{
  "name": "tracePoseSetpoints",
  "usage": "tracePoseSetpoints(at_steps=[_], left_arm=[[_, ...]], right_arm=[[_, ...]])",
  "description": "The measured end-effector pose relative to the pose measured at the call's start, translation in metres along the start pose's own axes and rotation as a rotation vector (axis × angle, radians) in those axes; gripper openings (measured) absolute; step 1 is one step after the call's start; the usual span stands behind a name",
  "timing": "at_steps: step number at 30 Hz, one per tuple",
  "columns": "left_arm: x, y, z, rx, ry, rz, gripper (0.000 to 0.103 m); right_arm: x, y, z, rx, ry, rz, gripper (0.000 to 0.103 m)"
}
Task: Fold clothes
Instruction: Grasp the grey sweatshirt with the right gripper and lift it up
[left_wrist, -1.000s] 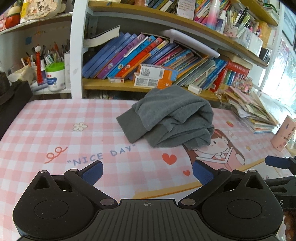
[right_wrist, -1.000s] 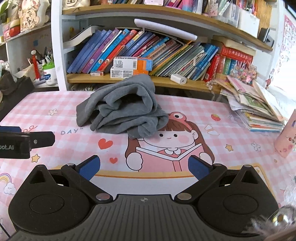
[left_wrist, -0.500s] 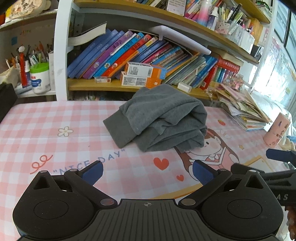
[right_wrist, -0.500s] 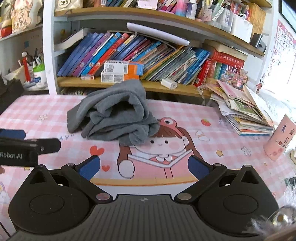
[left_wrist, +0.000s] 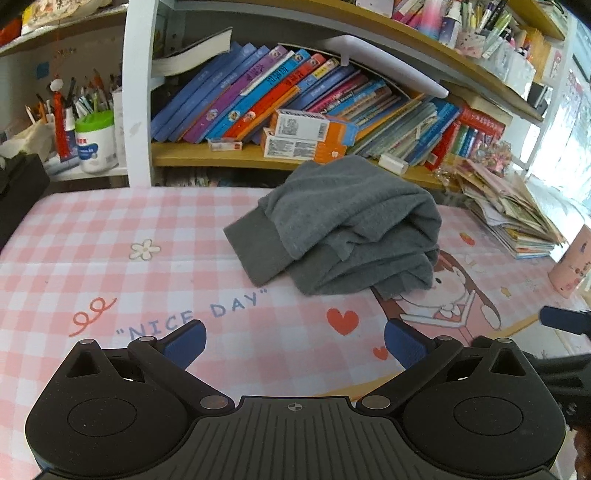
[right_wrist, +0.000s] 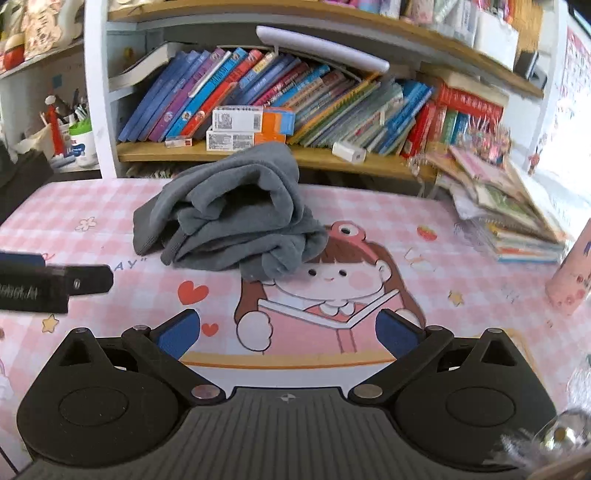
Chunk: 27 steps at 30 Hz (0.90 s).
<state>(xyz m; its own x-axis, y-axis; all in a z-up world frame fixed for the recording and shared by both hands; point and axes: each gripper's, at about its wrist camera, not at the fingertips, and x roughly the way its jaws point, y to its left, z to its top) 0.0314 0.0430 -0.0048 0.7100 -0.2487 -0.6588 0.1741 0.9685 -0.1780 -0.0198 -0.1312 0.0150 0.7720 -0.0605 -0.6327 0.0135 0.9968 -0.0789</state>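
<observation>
1. Left claw (left_wrist: 295, 341) stands with its 2 blue pads spread wide apart and nothing between them, low over the pink checked tablecloth (left_wrist: 110, 236).
2. Right claw (right_wrist: 287, 330) is likewise wide apart and holds nothing; it sits over the printed cartoon girl (right_wrist: 328, 277) on the cloth.
3. Lying ahead of both claws, toward the bookshelf (left_wrist: 229, 157), is the grey garment (left_wrist: 343, 229), a rumpled heap resting on the tablecloth and touching neither claw.
4. From the left claw the heap lies forward and slightly to the right. A ribbed cuff or hem (left_wrist: 255, 247) sticks out from its left side and is the part nearest this claw.
5. From the right claw the same heap (right_wrist: 236, 218) lies forward and to the left, with its front corner overlapping the top of the girl's head.
6. The heap's long axis runs roughly left to right across the table, so the 2 claws face its long front edge, each nearer 1 end.
7. Neither claw looks clearly nearer overall. By my judgement the left one is better placed for the ribbed end, and the right one for the bunched end by the girl's head.
8. Folding has not visibly begun. The likely first need is to pull the heap open and flat, which calls for a claw on each end.
9. A stack of booklets (right_wrist: 517, 218) and a pink cup (right_wrist: 570, 280) stand at the right, well apart from the garment.
</observation>
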Motion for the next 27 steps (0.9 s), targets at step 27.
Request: tracePoseSetpoints(at_steps=[27], left_arm=[[-0.022,0.004,-0.015,-0.194,-0.002,0.125,0.103]], right_arm=[[0.117,0.029,0.069,-0.801,-0.17,0.037,0.066]])
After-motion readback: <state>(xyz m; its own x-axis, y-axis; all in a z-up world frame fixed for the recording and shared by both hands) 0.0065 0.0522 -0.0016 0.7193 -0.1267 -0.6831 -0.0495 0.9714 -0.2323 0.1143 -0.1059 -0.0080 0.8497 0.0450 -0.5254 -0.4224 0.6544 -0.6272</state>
